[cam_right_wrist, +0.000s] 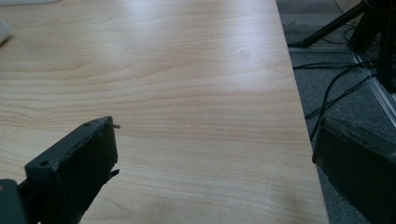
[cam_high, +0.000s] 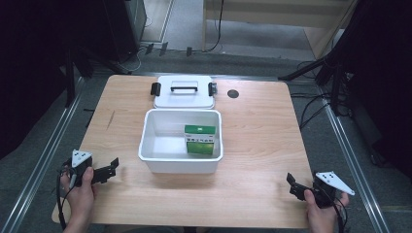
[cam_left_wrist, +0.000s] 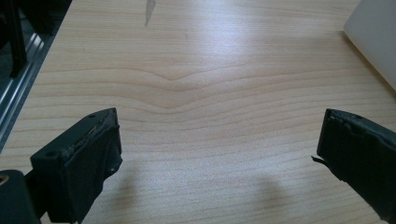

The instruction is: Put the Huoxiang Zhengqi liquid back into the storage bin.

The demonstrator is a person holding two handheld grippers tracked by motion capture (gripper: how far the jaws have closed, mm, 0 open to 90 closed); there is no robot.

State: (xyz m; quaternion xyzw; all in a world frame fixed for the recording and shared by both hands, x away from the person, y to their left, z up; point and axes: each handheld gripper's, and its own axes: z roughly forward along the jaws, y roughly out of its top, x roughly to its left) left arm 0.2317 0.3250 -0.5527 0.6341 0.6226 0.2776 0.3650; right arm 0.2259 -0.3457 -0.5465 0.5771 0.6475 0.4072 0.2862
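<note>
Resting spread and empty, left claw and right claw show cropped jaws

A green box is lying inside the white bin mid-table, its lid sitting just behind; both tools are resting near the front corners.

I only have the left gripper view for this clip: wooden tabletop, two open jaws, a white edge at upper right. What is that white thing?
Observer: An open white plastic bin at the table's middle, seen from the high view.
Operator: Anything inside it?
Observer: A green and white carton, standing at the bin's right side.
Operator: Does the bin have a lid?
Observer: Yes, a white lid with black handle and clips lies on the table just behind the bin.
Operator: And the other gripper?
Observer: The right gripper is open near the table's front right corner, holding nothing.
</note>
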